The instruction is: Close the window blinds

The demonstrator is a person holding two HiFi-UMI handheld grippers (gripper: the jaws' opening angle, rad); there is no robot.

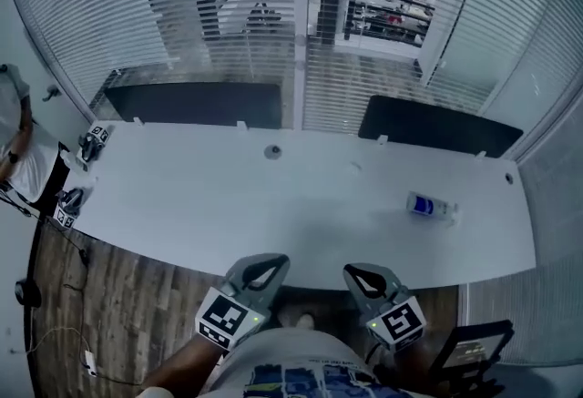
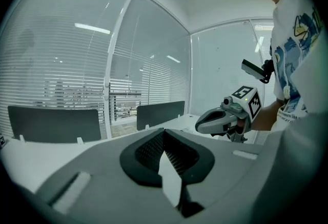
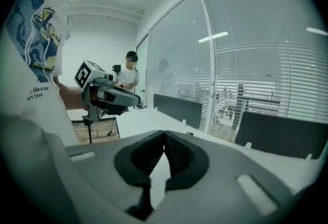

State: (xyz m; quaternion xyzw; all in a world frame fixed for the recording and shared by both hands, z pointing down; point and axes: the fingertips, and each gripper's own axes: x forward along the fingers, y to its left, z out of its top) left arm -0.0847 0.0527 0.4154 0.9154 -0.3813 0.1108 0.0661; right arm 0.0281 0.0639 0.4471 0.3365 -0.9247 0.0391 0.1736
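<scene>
The window blinds (image 1: 228, 14) hang behind the white table (image 1: 301, 205). Their horizontal slats are tilted open, and shelves and a railing show through them in the middle. They also appear in the left gripper view (image 2: 56, 79) and the right gripper view (image 3: 256, 74). My left gripper (image 1: 266, 269) and right gripper (image 1: 363, 276) are held side by side at the table's near edge, close to my body and far from the blinds. In its own view the left gripper (image 2: 164, 131) has its jaws together with nothing between them. The right gripper (image 3: 164, 134) is likewise shut and empty.
Two dark divider panels (image 1: 191, 103) (image 1: 437, 125) stand along the table's far edge. A small blue-labelled bottle (image 1: 430, 205) lies on the table at the right. Two spare grippers (image 1: 91, 141) (image 1: 68, 200) rest at the left end, beside another person (image 1: 18, 159). A dark stand (image 1: 474, 351) is at lower right.
</scene>
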